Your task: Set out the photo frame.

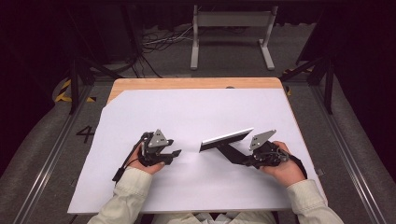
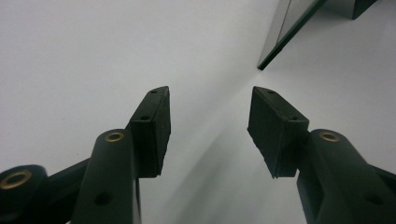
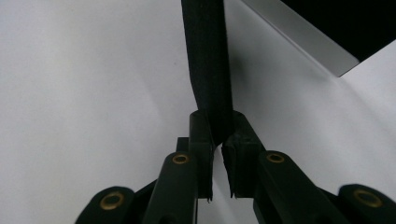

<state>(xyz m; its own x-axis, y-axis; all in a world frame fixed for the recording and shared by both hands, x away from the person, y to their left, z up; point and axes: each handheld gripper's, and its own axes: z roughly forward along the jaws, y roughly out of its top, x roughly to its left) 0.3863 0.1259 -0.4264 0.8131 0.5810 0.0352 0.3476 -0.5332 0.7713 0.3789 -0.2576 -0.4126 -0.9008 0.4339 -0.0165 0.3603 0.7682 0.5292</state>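
A tool with a long silver-edged blade (image 1: 226,138) and a black handle (image 1: 224,150) lies tilted over the white sheet (image 1: 196,109), right of centre. My right gripper (image 1: 236,158) comes from the right and is shut on the handle's end. In the right gripper view the handle (image 3: 208,56) runs up from between my right gripper's (image 3: 215,117) tips to the blade (image 3: 303,32). My left gripper (image 1: 176,153) rests on the sheet to the left, pointing at the blade's near end. Its jaws stand open with nothing between them, as my left gripper (image 2: 210,89) shows in its own view, with the blade (image 2: 285,32) ahead.
The white sheet covers most of a wooden table (image 1: 187,83), whose far edge shows bare. Beyond the table stand a grey metal frame (image 1: 231,21) and loose cables (image 1: 159,42) on the floor. Dark rails run along both sides.
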